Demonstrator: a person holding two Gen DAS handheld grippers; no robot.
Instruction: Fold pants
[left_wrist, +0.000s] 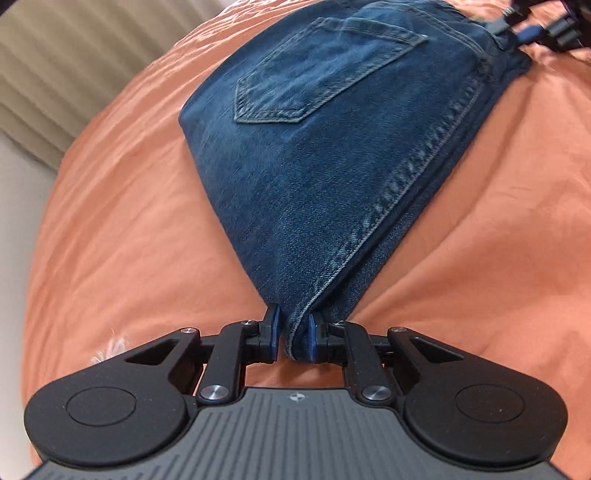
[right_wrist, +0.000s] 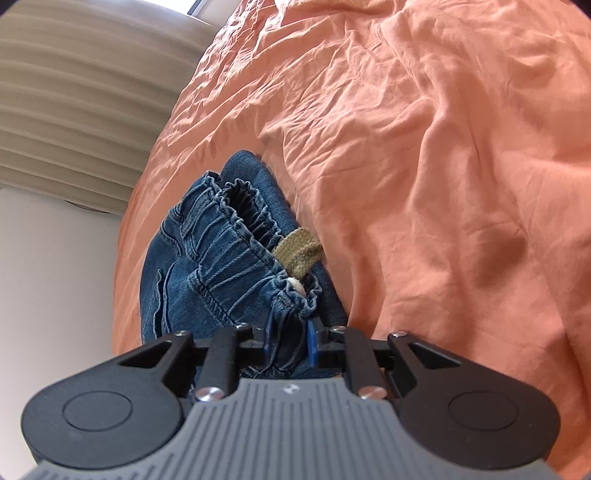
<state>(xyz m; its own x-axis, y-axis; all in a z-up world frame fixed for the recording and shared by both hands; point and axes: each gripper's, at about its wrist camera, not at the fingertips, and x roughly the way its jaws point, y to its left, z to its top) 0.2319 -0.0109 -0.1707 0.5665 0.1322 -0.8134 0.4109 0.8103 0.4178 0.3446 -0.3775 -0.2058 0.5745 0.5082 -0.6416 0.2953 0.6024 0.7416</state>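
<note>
Pads of our left gripper (left_wrist: 293, 338) clamp a folded seam corner of the jeans (left_wrist: 332, 147); our right gripper (right_wrist: 288, 345) pinches the gathered waistband (right_wrist: 236, 236). We judge the jeans, lying on the orange sheet (left_wrist: 110, 221), already doubled leg on leg, further folds remaining. Only the left view shows the back pocket (left_wrist: 314, 81); only the right shows the tan label (right_wrist: 297, 251).

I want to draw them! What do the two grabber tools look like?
Both look alike. The left gripper and the right gripper have black arms, blue pads on the fingertips, two round black discs, silver screws, and a grey ribbed body with a small round mark. No hands or sleeves show.
</note>
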